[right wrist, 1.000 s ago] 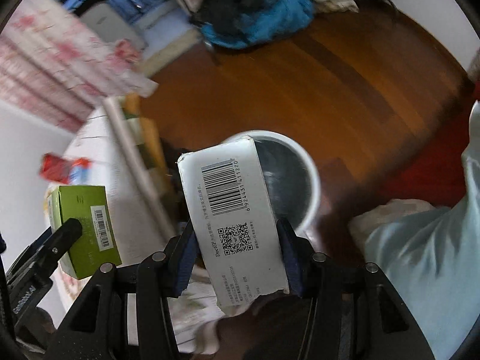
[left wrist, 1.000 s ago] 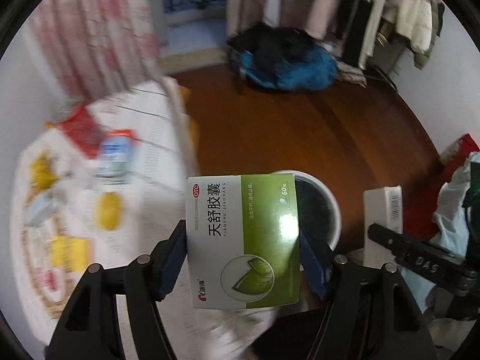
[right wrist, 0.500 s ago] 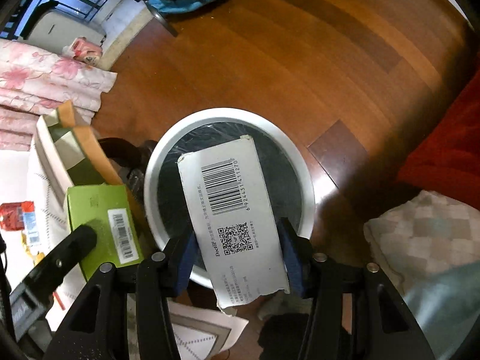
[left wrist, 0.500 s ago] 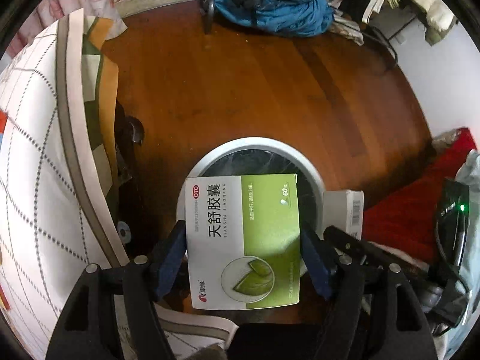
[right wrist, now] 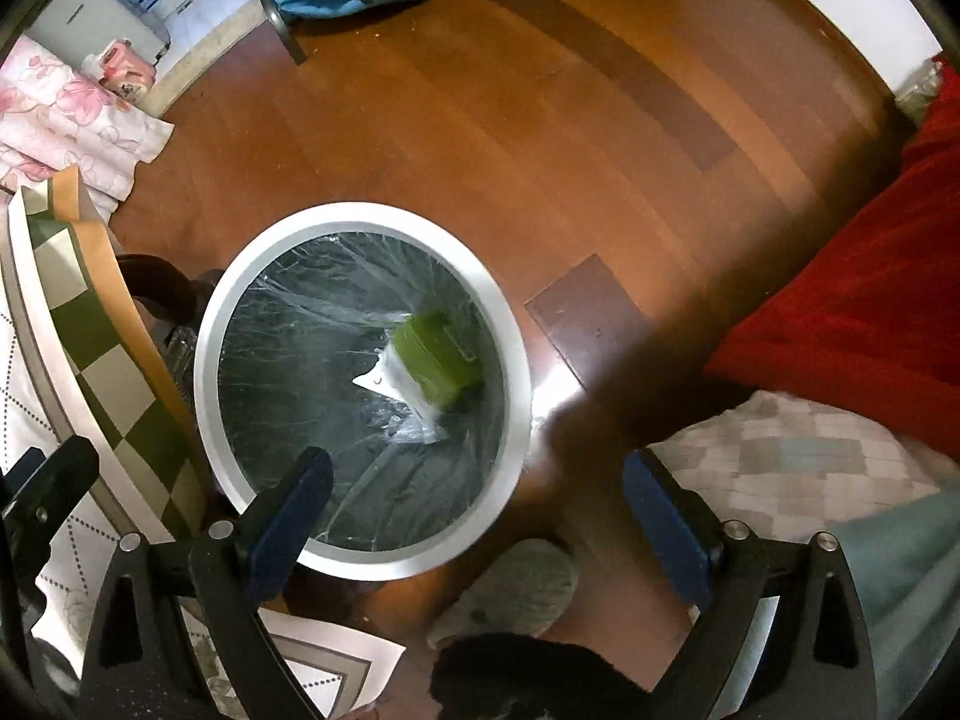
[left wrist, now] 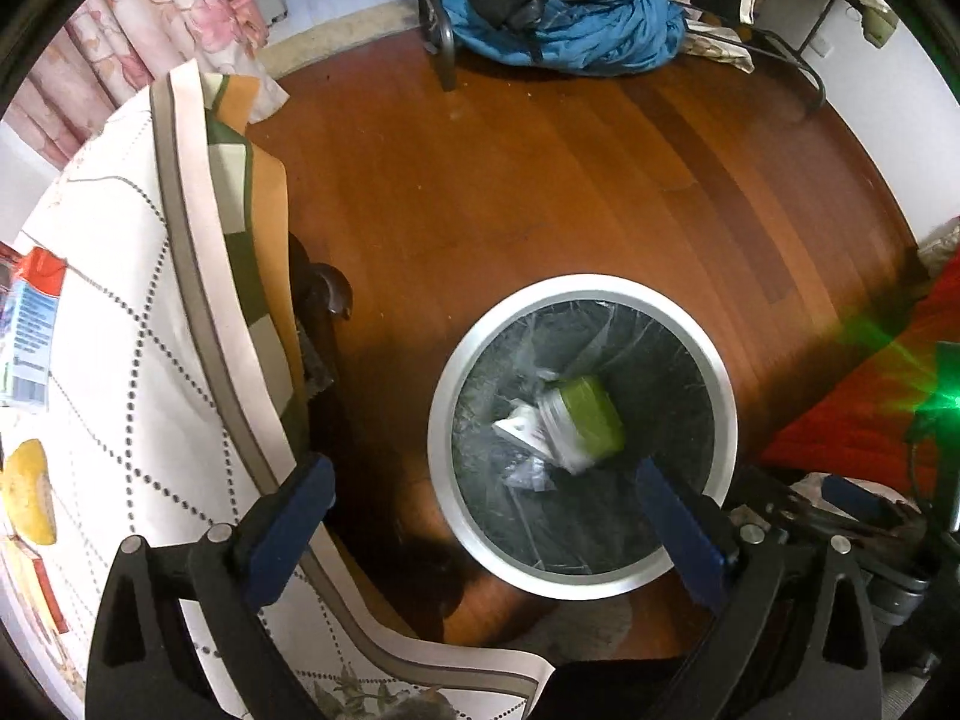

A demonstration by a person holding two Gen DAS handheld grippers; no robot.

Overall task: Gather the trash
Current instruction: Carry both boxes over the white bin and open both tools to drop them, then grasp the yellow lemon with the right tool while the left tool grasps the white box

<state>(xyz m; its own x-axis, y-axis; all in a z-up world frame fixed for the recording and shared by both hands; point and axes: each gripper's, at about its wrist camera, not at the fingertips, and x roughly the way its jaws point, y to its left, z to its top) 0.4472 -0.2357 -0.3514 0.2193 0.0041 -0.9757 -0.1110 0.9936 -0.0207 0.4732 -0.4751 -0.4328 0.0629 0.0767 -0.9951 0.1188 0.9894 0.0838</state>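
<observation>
Wooden floor point(left wrist: 540, 192) fills the left wrist view; the left gripper point(left wrist: 480, 516) gapes empty above the white bin point(left wrist: 441, 396), the green box point(left wrist: 591, 423) lying inside. In the right wrist view, the right gripper point(right wrist: 477, 516) gapes empty too, the bin's rim point(right wrist: 207, 360) left of centre.

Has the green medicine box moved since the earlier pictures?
Yes. The green box has left the open left gripper and lies down inside the white bin, beside the white box.

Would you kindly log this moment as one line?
left hand-held gripper: open | right hand-held gripper: open | green box, white box: inside bin
</observation>
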